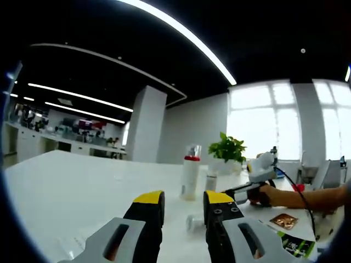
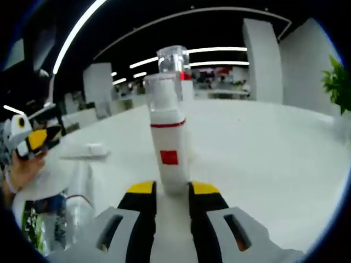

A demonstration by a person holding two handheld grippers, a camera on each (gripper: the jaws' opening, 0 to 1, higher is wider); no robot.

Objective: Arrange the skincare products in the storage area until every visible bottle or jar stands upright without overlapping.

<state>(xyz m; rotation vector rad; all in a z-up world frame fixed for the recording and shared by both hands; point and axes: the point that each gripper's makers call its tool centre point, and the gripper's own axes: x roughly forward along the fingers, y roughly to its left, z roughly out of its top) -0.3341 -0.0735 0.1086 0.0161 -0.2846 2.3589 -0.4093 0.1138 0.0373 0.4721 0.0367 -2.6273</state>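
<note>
Two claws: the left claw [image 1: 184, 204] gapes empty; the right claw [image 2: 173, 189] seemingly clasps an upright white bottle [image 2: 169, 142].

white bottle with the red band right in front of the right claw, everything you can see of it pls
The white bottle stands upright on the white table, its base between the yellow-tipped fingers of the right claw. Its body looks like matte white plastic, squarish, with a thin red band below the shoulder and a small red square on the front. A paler neck or cap tops it. Whether the fingers touch its sides cannot be told. A taller clear-capped bottle stands right behind it.
</note>
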